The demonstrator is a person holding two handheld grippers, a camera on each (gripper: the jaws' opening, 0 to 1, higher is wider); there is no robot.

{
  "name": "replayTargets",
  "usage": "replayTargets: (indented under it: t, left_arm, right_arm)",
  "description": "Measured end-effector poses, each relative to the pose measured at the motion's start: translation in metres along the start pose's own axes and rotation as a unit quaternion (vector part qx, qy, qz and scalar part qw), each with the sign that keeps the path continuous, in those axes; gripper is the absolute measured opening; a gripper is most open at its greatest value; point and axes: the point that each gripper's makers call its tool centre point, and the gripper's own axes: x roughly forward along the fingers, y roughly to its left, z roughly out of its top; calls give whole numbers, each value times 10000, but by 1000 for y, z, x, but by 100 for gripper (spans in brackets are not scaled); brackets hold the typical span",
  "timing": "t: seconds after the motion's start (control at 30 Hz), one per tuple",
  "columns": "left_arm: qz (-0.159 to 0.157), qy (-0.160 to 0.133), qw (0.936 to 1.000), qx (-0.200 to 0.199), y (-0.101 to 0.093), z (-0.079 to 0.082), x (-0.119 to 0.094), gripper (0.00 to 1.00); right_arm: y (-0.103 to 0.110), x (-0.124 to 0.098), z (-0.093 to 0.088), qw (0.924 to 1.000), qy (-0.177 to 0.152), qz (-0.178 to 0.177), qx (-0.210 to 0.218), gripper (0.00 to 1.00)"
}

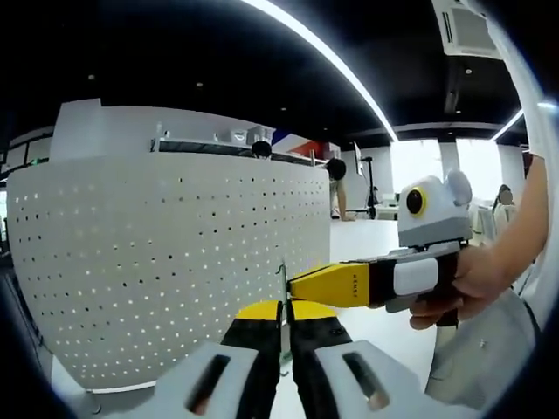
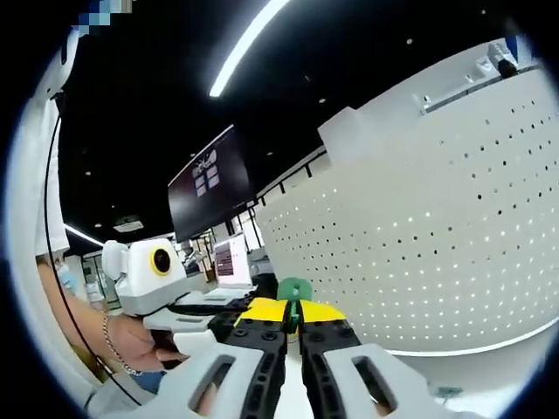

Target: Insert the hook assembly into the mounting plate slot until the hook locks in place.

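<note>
Nearest in the left gripper view, the left gripper (image 1: 281,325) has its black, yellow-tipped jaws drawn almost together on a thin metal hook (image 1: 282,288) that stands upright between the tips, close in front of the pegboard (image 1: 175,262). That board is a white sheet dotted with rows of small round holes, curved by the lens, with a white panel (image 1: 79,131) at its top left. From the right, the right gripper (image 1: 301,286) reaches in, held by a hand (image 1: 463,284); its yellow tip meets the hook just beside the left jaws. Faint dark lettering on that yellow tip is too small to read.

In the right gripper view, the right jaws are nearly closed on a green plastic piece (image 2: 294,290) at their tips, with the pegboard to the right. Far left, a dark wall screen (image 2: 210,185) shows a pale logo I cannot read.
</note>
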Motion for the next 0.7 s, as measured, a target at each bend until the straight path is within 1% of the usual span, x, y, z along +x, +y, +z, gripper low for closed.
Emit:
replayTargets:
  t: [0.07, 0.1, 0.13, 0.17, 0.23, 0.27, 0.3, 0.37, 0.47, 0.5, 0.6, 0.7]
  left_arm:
    - [-17, 15, 10000, -9, -1, 0, 0, 1]
    - [-18, 17, 10000, 18, -1, 0, 0, 1]
    - [-3, 36, 10000, 60, 0, 0, 0, 1]
    - [-9, 28, 10000, 49, 0, 0, 0, 1]
    - [-8, 24, 10000, 22, 0, 0, 0, 1]
    - [8, 71, 9999, 129, 0, -1, 1, 1]
    - [8, 64, 9998, 183, 0, 0, 1, 1]
    - [-3, 48, 9999, 105, -1, 0, 1, 1]
    - [4, 24, 10000, 70, 0, 2, 1, 1]
    - [8, 14, 10000, 42, 0, 3, 1, 1]
    - [13, 10, 10000, 53, 0, 3, 2, 1]
    - [32, 41, 10000, 47, 0, 2, 1, 1]
  right_arm:
    - [-1, 0, 0, 10000, 38, 7, 43, 2]
    - [0, 0, -1, 10000, 52, 4, -71, 2]
    - [1, 0, 0, 10000, 43, 11, -45, 2]
    - [0, 0, 0, 9999, 31, -14, 134, 2]
    - [-1, 0, 0, 10000, -26, -47, 17, 2]
    - [-1, 0, 0, 9998, -27, -58, -173, 2]
    - [0, 0, 0, 9999, -19, -54, -147, 2]
    - [-1, 0, 0, 9999, -27, -46, -123, 2]
    - [-3, 0, 2, 9994, -63, -111, 329, 1]
    - [-3, 0, 2, 9996, -73, -108, 243, 1]
    - [-3, 0, 3, 9990, -79, -164, 411, 0]
    - [-3, 1, 2, 9990, 24, -207, 398, 0]
